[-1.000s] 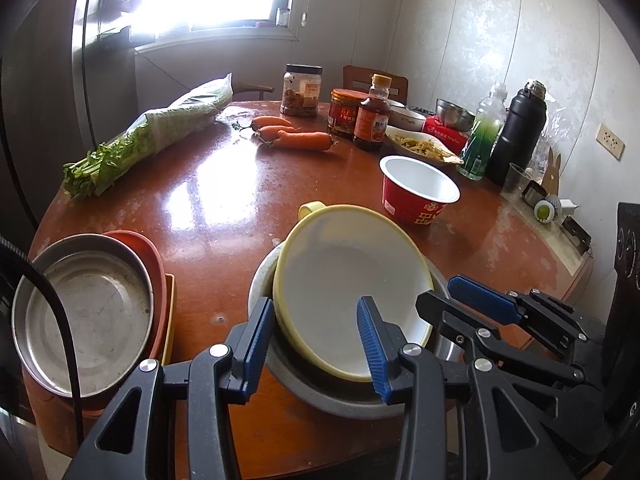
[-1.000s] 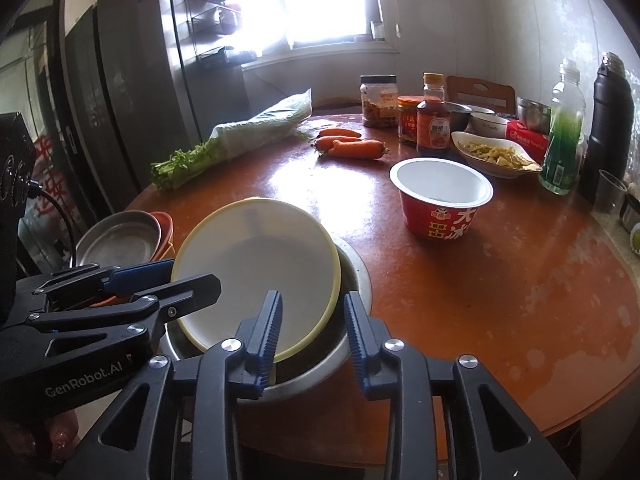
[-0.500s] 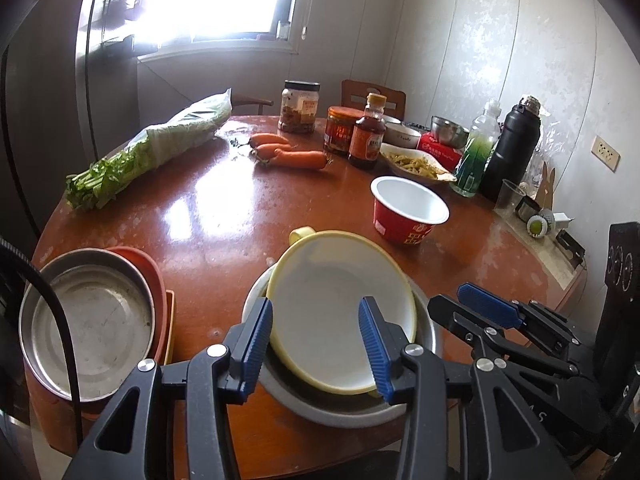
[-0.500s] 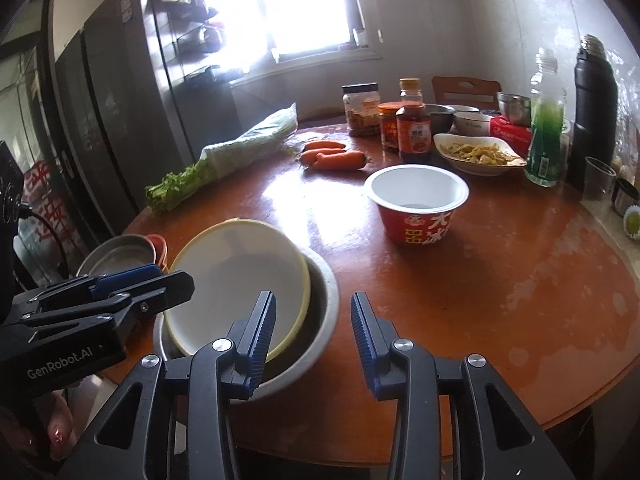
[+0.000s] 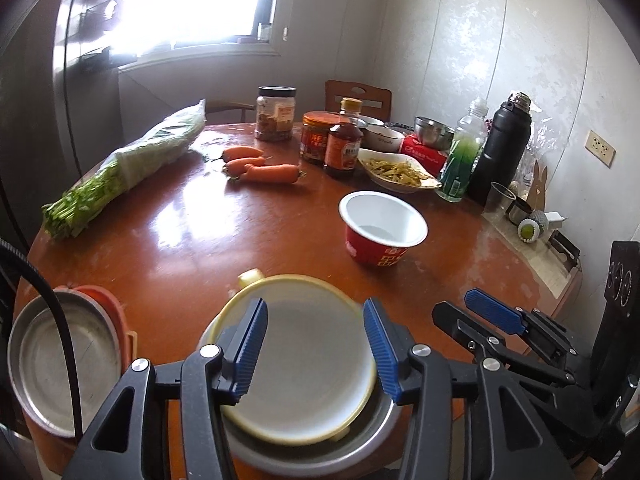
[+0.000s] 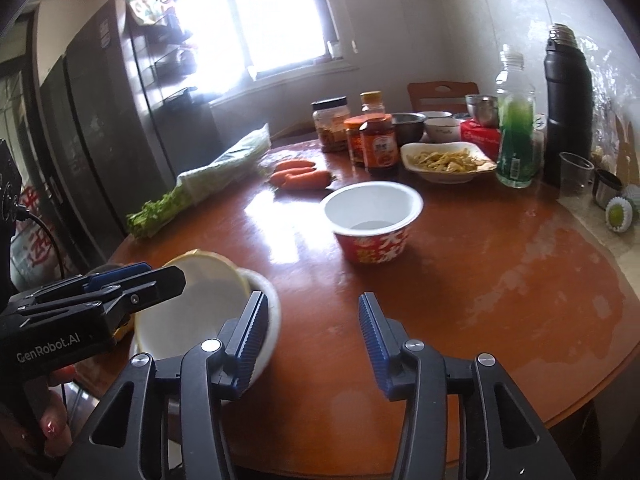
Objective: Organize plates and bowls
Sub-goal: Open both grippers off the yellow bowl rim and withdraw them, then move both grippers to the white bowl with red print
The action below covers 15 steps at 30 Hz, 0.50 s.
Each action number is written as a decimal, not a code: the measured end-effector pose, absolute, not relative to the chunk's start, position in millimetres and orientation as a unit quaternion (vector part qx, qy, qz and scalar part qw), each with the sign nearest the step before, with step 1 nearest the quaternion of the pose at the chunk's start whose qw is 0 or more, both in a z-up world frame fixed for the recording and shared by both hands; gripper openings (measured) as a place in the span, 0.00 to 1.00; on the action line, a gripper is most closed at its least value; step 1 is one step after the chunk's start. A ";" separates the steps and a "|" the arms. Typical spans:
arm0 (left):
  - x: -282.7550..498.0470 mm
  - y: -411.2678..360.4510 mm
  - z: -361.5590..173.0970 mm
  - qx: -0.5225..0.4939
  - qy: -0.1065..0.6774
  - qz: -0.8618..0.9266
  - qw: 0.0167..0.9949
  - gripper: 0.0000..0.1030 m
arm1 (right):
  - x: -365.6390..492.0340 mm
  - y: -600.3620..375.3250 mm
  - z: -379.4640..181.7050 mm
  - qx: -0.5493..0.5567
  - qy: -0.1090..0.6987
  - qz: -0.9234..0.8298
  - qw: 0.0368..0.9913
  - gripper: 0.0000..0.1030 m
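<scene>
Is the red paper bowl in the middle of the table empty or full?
Empty. The red paper bowl stands upright, and its bare white inside shows down to the bottom.

Carrots (image 5: pixel 262 168): lying mid-desk (image 5: pixel 180 240), beside bagged greens (image 5: pixel 132 164).
Sauce bottle (image 5: pixel 344 140): standing among jars.
Flask (image 5: pixel 500 148): standing beside the green bottle (image 5: pixel 460 160).

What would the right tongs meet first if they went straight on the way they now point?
Probably bare table top: the right tongs, opening with nothing between them, aim down at open wood. The red paper bowl sits farther along; depth is uncertain.
</scene>
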<state>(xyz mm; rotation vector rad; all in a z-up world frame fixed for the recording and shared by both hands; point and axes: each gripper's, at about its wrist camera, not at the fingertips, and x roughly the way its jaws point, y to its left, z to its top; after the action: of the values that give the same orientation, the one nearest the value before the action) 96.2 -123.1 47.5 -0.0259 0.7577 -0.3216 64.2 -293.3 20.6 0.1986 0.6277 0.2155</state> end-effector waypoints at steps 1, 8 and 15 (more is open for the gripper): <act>99.5 -126.7 47.8 -0.010 0.370 -0.158 0.915 0.49 | 66.2 -296.4 20.7 0.099 0.307 0.103 0.941 0.49; 131.2 -151.7 45.8 -0.007 0.397 -0.167 0.903 0.50 | 90.2 -323.3 23.5 0.112 0.302 0.083 0.943 0.50; 161.0 -171.2 40.7 0.001 0.410 -0.154 0.899 0.51 | 128.2 -347.7 21.2 0.124 0.308 0.065 0.941 0.51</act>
<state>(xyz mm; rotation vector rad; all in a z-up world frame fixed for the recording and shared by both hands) 161.0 -171.2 40.7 0.0017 0.8496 -0.3197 128.2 -347.7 21.2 0.2527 0.6284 0.1325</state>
